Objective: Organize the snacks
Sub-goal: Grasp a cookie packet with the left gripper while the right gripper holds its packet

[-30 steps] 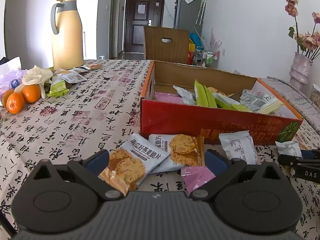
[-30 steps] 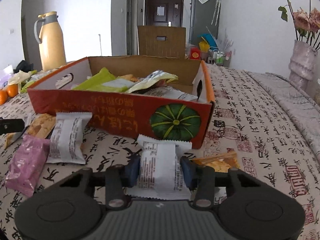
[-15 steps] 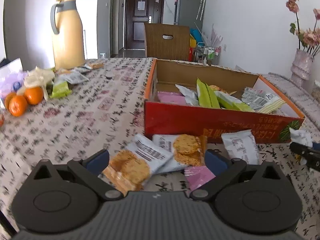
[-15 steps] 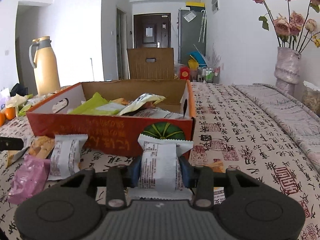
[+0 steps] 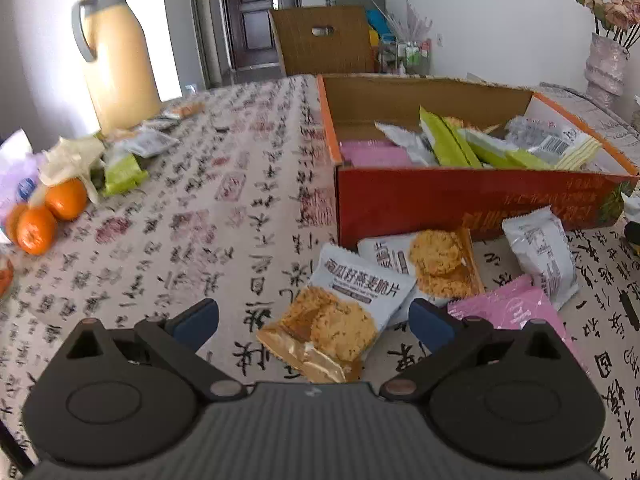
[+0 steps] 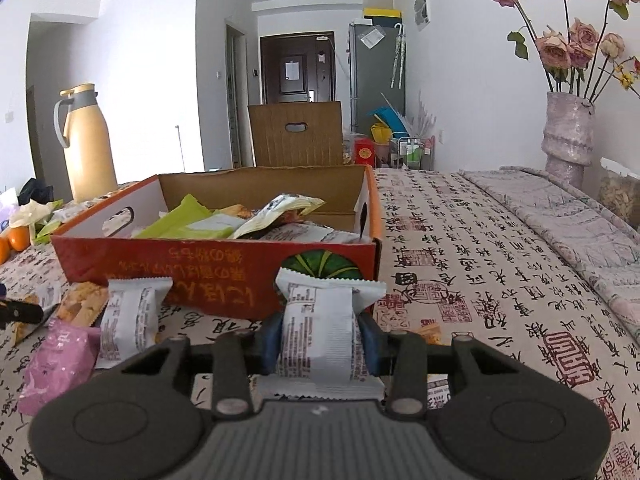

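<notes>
My right gripper [image 6: 320,336] is shut on a white snack packet [image 6: 320,328] and holds it above the table, in front of the red cardboard box [image 6: 224,272] that holds several snacks. My left gripper [image 5: 314,322] is open, with an oat cookie packet [image 5: 340,312] lying on the table between its fingers. A second cookie packet [image 5: 436,268], a white packet [image 5: 540,252] and a pink packet [image 5: 508,312] lie beside it, before the box [image 5: 460,204].
A yellow thermos jug [image 5: 116,60], oranges [image 5: 48,212] and loose wrappers [image 5: 124,168] sit at the far left of the table. A vase of roses [image 6: 568,128] stands at the back right. A brown chair back [image 6: 296,136] is behind the box.
My right gripper has lifted the white packet off the table. My left gripper has shifted left and tilted, so the cookie packet now lies more centrally between its open fingers.
</notes>
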`<action>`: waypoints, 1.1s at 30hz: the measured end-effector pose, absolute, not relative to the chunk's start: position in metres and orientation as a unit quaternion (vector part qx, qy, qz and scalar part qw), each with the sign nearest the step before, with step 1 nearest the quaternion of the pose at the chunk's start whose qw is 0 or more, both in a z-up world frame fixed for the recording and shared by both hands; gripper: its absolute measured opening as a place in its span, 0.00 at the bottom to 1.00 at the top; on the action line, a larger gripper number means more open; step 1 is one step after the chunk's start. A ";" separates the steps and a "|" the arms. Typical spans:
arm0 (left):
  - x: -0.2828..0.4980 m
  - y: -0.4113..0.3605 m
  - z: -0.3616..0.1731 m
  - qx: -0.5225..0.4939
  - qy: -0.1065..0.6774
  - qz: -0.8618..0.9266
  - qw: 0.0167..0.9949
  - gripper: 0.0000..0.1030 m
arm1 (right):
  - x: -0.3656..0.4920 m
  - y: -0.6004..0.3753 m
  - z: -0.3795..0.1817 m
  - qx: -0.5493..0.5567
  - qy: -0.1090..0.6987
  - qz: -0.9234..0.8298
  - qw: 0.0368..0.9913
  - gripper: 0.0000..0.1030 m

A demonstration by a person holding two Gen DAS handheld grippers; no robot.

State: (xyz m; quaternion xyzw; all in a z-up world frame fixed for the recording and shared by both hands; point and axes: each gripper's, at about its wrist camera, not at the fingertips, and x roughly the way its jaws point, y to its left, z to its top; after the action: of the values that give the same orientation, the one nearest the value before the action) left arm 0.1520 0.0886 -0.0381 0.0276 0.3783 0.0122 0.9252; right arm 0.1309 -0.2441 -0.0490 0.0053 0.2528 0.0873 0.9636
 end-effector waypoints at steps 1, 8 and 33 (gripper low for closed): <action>0.153 0.089 -0.040 0.025 0.381 0.009 0.924 1.00 | 0.131 -0.244 -0.049 0.005 0.253 0.087 0.964 0.38; 0.154 0.090 -0.045 0.012 0.389 -0.027 0.921 0.66 | 0.133 -0.245 -0.049 0.008 0.257 0.085 0.963 0.38; 0.112 0.081 -0.017 0.009 0.327 -0.031 0.944 0.15 | 0.120 -0.246 -0.045 0.005 0.227 0.074 0.971 0.38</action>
State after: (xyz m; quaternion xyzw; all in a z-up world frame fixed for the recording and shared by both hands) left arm 0.1115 0.0809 -0.0169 0.0091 0.3271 -0.0306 0.9445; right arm 0.1198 -0.2462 -0.0447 0.0055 0.2271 0.0736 0.9711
